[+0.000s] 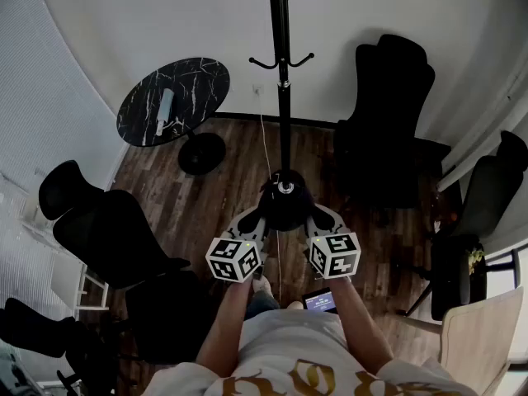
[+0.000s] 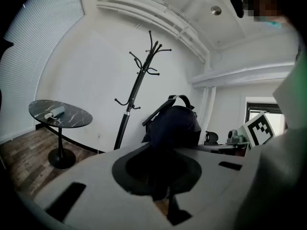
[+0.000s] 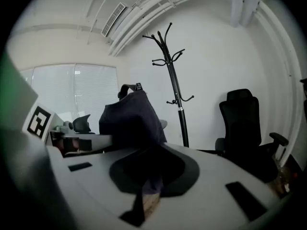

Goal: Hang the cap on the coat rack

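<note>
A dark cap (image 1: 285, 202) hangs in the air between my two grippers, in front of the person's chest. My left gripper (image 1: 257, 222) is shut on its left edge and my right gripper (image 1: 318, 221) is shut on its right edge. The black coat rack (image 1: 283, 81) stands straight ahead by the white wall, its pole rising behind the cap and its hooks up top. In the left gripper view the cap (image 2: 174, 124) bulges just past the pinched jaws of the left gripper (image 2: 161, 191), with the rack (image 2: 138, 86) to its left. In the right gripper view the cap (image 3: 130, 120) sits left of the rack (image 3: 175, 87).
A round black marble table (image 1: 191, 83) with a pale object (image 1: 165, 111) on it stands left of the rack. Black office chairs stand at the right (image 1: 388, 122) and at the left (image 1: 107, 229). A white cable (image 1: 264, 139) runs down near the pole. A small screen (image 1: 319, 302) lies on the floor.
</note>
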Available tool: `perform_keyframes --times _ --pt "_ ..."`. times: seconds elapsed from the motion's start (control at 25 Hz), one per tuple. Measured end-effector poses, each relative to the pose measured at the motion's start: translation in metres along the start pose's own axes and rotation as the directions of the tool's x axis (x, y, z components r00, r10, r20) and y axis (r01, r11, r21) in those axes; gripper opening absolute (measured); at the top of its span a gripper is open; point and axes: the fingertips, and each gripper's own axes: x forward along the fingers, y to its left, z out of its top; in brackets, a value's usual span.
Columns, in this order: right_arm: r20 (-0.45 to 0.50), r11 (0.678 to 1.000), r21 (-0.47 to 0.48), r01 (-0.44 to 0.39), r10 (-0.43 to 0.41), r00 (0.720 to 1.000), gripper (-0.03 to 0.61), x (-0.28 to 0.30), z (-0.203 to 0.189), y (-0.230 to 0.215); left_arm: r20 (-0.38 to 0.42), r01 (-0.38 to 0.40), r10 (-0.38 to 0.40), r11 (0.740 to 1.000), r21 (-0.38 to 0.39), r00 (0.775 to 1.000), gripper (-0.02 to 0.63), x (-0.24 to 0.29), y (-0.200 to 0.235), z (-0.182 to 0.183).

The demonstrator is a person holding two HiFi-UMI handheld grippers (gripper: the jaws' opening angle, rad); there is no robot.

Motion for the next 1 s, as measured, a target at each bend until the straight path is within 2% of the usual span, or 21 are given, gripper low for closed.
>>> perform_keyframes --times 0.68,1.0 --pt "0.053 1.000 0.027 -0.017 0.015 0.998 0.023 -0.004 0.013 -0.006 0.018 0.021 -0.021 1.000 0.011 1.000 0.028 0.005 -0.006 0.012" --pt "0.036 0.999 0.047 0.021 -0.023 0.999 0.025 0.030 0.019 -0.035 0.017 0.044 -0.044 0.999 -0.014 0.999 0.028 0.046 0.010 0.012"
